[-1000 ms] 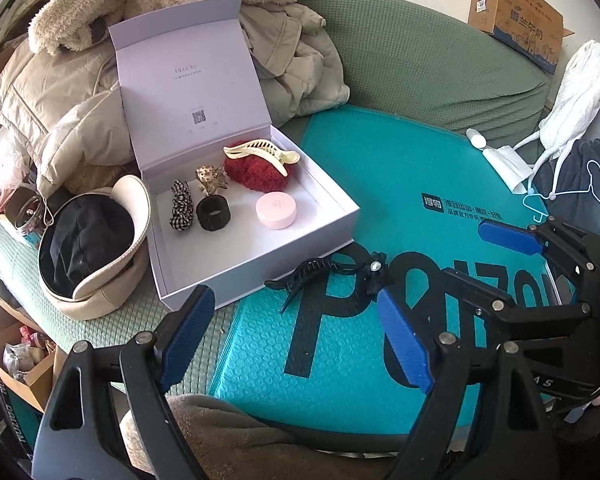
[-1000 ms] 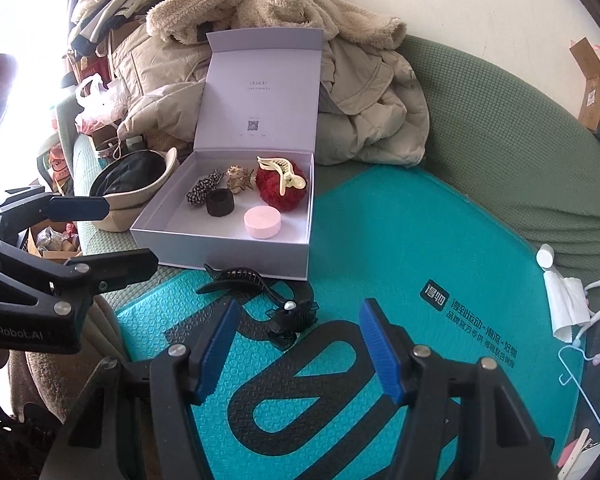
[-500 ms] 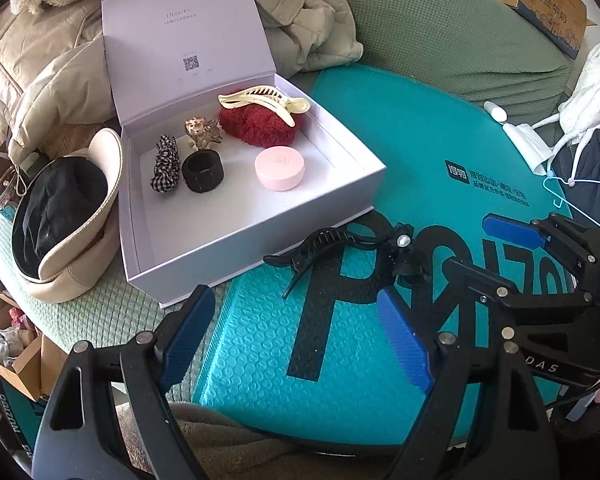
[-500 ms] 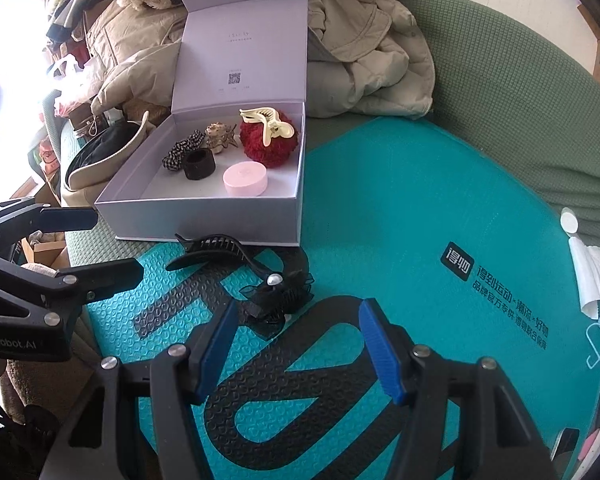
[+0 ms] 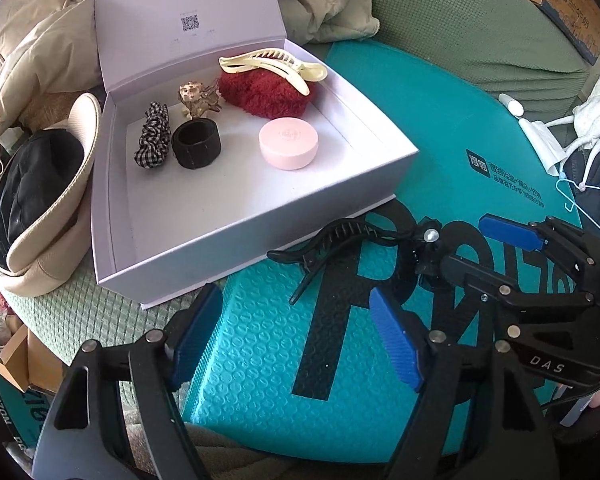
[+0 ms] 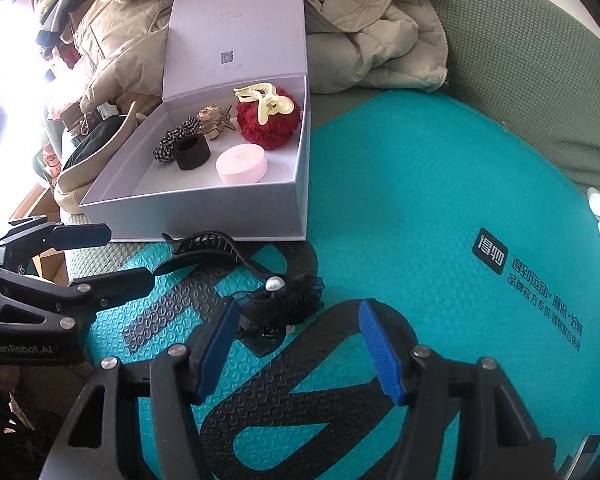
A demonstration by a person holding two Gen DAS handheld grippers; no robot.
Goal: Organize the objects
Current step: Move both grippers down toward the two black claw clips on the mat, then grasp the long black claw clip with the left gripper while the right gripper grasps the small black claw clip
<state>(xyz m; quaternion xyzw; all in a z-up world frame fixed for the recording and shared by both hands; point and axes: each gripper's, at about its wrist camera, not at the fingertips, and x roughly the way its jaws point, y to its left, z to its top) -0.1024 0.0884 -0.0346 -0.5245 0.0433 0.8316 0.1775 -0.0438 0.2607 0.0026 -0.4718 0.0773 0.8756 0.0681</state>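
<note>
An open lilac box (image 5: 236, 224) (image 6: 204, 212) holds a checked scrunchie (image 5: 153, 142), a black band (image 5: 196, 143), a pink round case (image 5: 288, 143), a red fluffy scrunchie (image 5: 266, 92) with a cream claw clip (image 5: 272, 65) on it, and a gold clip (image 5: 198, 98). A black claw clip (image 5: 340, 242) (image 6: 208, 248) and a black lace hair tie with a pearl (image 6: 284, 300) lie on the teal mailer in front of the box. My left gripper (image 5: 296, 340) is open, just short of the black clip. My right gripper (image 6: 300, 344) is open, close over the lace tie.
The teal bubble mailer (image 5: 260, 360) lies on a green sofa (image 5: 460, 12). A beige hat (image 5: 40, 208) sits left of the box. Coats (image 6: 364, 28) are piled behind it. A white garment and hanger (image 5: 572, 128) lie at the right, a cardboard box (image 5: 568, 4) beyond.
Both grippers have moved forward and down toward the black clip and the lace tie. Both have stayed open. Nothing has been picked up.
</note>
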